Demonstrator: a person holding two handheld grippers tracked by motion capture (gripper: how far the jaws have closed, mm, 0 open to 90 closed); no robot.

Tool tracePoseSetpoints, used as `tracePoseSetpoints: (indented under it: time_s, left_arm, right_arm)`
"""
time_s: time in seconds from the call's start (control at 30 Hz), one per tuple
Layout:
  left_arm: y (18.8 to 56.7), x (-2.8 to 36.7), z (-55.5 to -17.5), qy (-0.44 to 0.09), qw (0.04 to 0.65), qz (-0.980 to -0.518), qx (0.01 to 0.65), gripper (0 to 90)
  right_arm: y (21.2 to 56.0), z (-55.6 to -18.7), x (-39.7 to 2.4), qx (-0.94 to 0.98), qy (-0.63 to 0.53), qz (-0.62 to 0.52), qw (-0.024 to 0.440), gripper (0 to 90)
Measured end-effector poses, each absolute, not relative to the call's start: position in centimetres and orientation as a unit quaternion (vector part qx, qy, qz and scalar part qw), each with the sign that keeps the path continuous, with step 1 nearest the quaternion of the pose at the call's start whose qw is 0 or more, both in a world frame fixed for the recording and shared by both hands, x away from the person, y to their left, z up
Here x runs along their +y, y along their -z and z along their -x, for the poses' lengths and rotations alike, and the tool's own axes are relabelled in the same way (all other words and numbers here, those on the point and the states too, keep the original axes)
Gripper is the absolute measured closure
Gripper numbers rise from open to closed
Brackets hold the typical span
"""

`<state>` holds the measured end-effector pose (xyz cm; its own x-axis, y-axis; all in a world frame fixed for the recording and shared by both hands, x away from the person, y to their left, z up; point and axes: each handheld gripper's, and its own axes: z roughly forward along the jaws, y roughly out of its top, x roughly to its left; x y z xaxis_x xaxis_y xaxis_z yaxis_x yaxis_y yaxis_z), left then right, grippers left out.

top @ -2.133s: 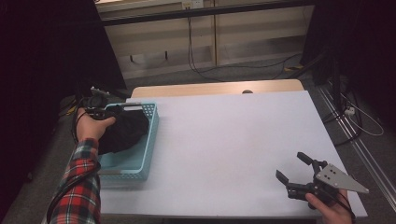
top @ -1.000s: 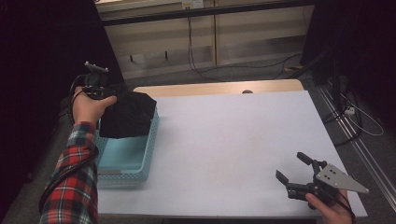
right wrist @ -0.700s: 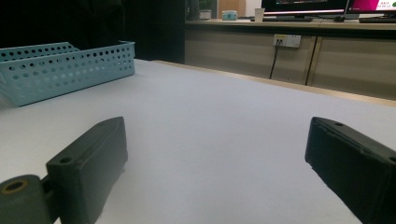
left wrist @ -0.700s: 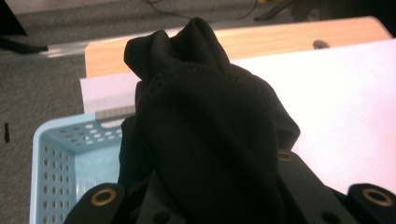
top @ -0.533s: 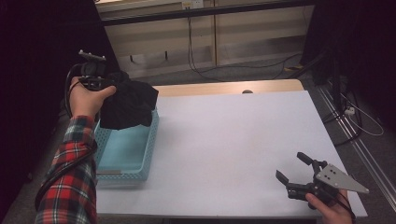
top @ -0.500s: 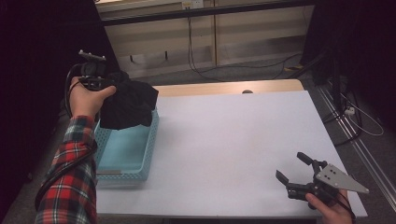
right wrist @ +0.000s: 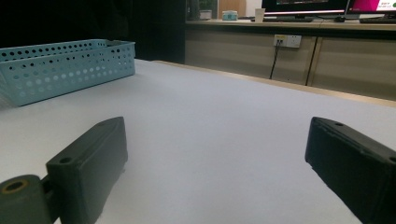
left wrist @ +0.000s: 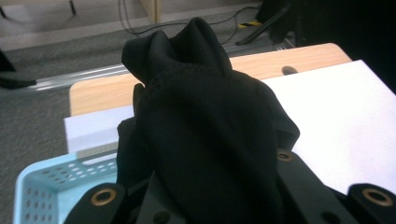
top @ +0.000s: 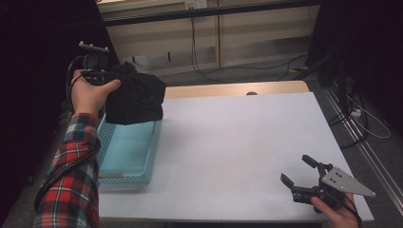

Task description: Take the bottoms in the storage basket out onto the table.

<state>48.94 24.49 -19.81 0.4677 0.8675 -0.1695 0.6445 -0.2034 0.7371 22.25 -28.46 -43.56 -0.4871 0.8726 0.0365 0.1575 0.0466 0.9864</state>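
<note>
White surface lay lit against a dark room. Left hand-held gripper was clenched on the black cloth, which hung above the blue basket. Right hand-held gripper rested released near the surface's front corner. Judgement: lift until the hem clears the rim before carrying across.

Red plaid sleeve, black grippers

The black cloth hides the left gripper's fingers, and its lower folds run off the frame's bottom edge.
</note>
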Motion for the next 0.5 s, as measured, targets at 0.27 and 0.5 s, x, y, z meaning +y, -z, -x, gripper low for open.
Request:
tracePoseSetpoints:
  time_s: [0.27, 0.5]
  left_arm:
    - [20.4, 22.1, -48.8, -0.125, 0.402, -0.775, 0.471, 77.7]
    - [21.0, 19.8, -48.6, -0.107, 0.413, -0.787, 0.445, 77.7]
  right_arm:
    - [43.6, -22.2, -28.4, 0.652, -0.565, -0.395, 0.316, 5.3]
    - [43.6, -22.3, -28.5, 0.653, -0.564, -0.393, 0.318, 5.3]
